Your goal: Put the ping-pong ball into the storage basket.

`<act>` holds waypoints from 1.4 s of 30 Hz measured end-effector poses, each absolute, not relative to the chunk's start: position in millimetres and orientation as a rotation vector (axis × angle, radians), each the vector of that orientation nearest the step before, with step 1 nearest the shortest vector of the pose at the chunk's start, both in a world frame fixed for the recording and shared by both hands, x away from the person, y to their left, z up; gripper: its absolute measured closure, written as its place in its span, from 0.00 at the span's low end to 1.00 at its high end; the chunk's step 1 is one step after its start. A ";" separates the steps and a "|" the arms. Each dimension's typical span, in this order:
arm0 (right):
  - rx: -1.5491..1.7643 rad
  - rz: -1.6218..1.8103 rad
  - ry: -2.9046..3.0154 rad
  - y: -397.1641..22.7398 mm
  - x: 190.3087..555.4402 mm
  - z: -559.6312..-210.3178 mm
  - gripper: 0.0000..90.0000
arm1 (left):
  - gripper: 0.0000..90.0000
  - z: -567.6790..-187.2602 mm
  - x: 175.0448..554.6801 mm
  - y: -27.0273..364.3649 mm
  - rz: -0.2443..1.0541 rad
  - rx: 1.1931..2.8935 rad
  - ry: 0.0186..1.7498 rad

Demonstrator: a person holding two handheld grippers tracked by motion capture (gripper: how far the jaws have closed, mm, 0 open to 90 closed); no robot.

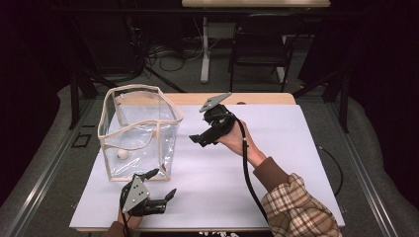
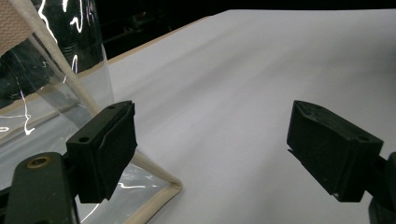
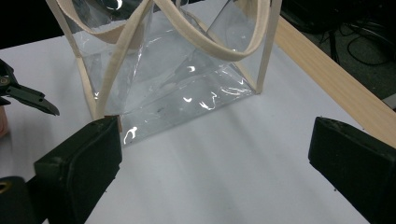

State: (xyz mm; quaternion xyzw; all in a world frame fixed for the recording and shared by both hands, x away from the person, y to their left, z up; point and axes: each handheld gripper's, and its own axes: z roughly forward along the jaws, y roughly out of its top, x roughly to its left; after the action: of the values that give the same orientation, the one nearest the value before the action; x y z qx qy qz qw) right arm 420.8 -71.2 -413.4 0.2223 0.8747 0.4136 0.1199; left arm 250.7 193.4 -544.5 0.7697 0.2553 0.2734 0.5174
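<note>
A clear plastic bag (image 1: 140, 133) stands upright and open-topped on the white sheet (image 1: 276, 148). Its walls are transparent film with bright creases and glints; a cream fabric binding runs along the rim, down each vertical corner and around the base, and a cream strap (image 3: 205, 39) loops across the mouth. A small pale round object (image 1: 122, 154) lies on the bag's floor, at the corner farthest from the right gripper; what it is cannot be told.

The left gripper (image 1: 159, 183) rests on the sheet just in front of the bag, its jaws standing wide apart with nothing between them; in the left gripper view one jaw sits right beside the bag's bound lower corner (image 2: 163, 193), whether touching cannot be told. The right gripper (image 1: 196, 140), held in a hand with a plaid sleeve (image 1: 299, 207), hovers just to the right of the bag, pointing at its side wall, jaws wide and empty.

The white sheet covers most of a light wooden table (image 1: 257, 98), whose bare edge shows behind the bag. Beyond the table the room is dim: grey floor, loose cables (image 1: 168, 57), a dark chair (image 1: 259, 47) and the white leg of a second table (image 1: 204, 49).
</note>
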 end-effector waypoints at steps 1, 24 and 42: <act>0.653 1.208 2.553 -72.3 420.2 -413.7 0.03 | 0.17 -544.5 250.7 193.4 0.656 1.847 0.613; 0.663 1.213 2.528 -93.1 407.1 -424.0 0.03 | 0.17 -544.2 250.2 193.6 0.659 1.841 0.615; 0.703 1.186 2.522 -116.2 395.7 -438.9 0.03 | 0.18 -544.4 250.4 193.1 0.656 1.842 0.617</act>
State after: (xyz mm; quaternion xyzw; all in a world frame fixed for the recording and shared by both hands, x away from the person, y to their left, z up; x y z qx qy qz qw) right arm 395.7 -116.2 -438.9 0.2425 0.8696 0.4089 0.1334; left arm 250.4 193.1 -544.4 0.7678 0.2574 0.2737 0.5190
